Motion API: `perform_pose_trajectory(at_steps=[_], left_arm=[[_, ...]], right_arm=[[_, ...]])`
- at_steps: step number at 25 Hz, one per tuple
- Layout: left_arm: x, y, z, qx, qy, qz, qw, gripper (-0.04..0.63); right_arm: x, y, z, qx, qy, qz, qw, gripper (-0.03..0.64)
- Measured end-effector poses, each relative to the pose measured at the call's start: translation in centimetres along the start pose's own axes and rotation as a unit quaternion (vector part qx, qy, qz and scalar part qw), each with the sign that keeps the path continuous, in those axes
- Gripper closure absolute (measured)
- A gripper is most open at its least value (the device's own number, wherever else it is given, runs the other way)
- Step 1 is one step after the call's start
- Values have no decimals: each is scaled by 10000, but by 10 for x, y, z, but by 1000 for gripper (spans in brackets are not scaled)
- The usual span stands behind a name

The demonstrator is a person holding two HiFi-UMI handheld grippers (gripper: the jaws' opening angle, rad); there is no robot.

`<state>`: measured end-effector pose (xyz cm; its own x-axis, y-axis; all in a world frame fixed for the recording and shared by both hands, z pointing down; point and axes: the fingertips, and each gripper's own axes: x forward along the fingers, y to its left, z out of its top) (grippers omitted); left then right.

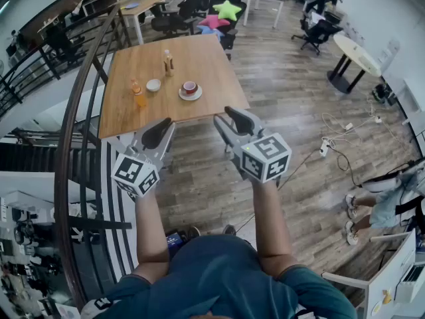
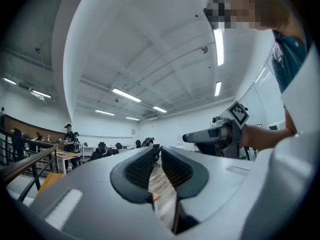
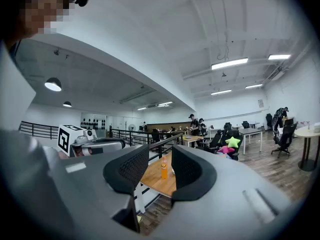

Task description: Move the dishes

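The wooden table (image 1: 199, 72) filled the upper middle of the head view, its near edge just above the two grippers and its length running up the frame. Below it, the left gripper (image 1: 158, 131) and right gripper (image 1: 231, 121) were held side by side over the plank floor, short of the table and touching nothing. The left jaws stood narrowly parted with only floor showing through the gap. The right jaws were wider apart and empty, framing the far table in the right gripper view. The dishes sat in the near half of the table, up-frame from both grippers. A white saucer (image 1: 190, 96) carried a red-and-white cup (image 1: 190, 88) and lay between the grippers' lines, probably a shade nearer the right one. A small pale bowl (image 1: 153, 85) lay almost straight above the left one. Being round, the dishes offered no long axis to line up on. An orange bottle (image 1: 137, 92) stood upright left of the bowl, and a second bottle (image 1: 169, 63) stood farther back.
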<state>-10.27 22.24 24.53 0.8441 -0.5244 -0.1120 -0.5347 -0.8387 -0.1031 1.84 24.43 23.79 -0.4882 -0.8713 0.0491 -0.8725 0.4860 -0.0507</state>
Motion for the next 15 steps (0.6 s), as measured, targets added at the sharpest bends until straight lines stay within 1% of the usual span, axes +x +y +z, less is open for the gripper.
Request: perform_pose_trajectory(at_steps=[15], left_arm=[[-2,7,-8,-48,50,-130,9999,544]], right_arm=[[9,4,-5,22,67,-98,9999,489]])
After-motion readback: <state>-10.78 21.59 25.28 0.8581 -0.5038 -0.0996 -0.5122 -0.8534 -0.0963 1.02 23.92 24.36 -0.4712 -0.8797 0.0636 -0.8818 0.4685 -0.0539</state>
